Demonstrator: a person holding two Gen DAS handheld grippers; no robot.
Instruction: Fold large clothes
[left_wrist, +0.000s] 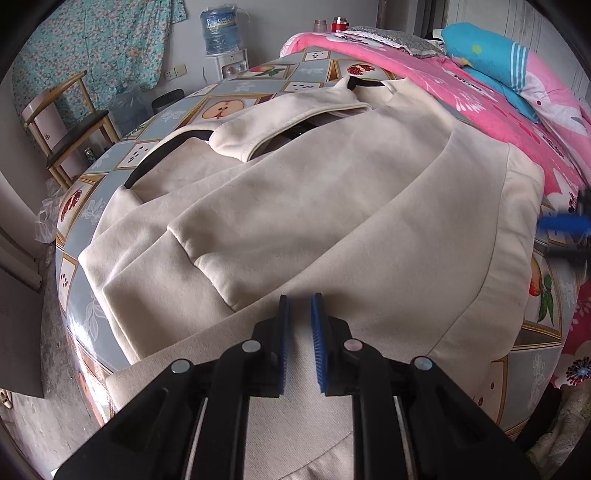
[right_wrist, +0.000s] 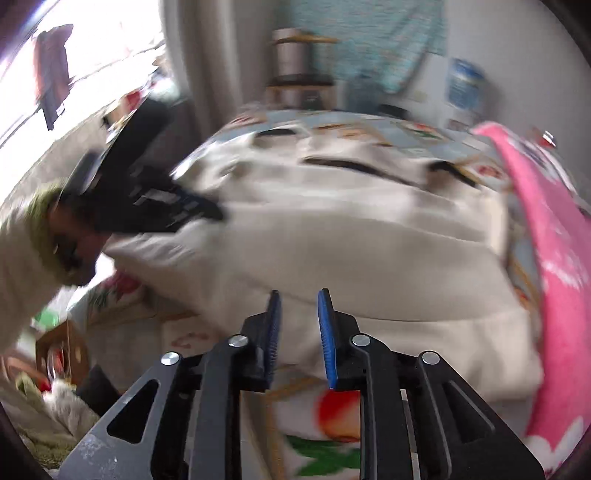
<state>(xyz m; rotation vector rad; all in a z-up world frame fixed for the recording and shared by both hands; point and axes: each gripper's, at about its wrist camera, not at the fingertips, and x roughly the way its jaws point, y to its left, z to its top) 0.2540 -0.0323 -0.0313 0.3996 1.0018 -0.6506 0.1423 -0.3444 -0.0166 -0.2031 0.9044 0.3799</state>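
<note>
Cream sweatshirt (left_wrist: 295, 206) spread flat across most of the fruit-patterned table (left_wrist: 229, 107), collar toward the far edge, one sleeve folded over the chest, hem hanging over the near edge; left gripper (left_wrist: 300, 314) nearly closed, pinching the ribbed hem; right gripper (right_wrist: 297, 314) slightly parted, gripping nothing, above the sweatshirt's edge beside the pink quilt (right_wrist: 554, 258).

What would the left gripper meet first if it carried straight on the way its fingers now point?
Most likely the cream garment: the left gripper points down at its near hem, with only cloth ahead of the fingers. How near it is cannot be judged from this view.
</note>
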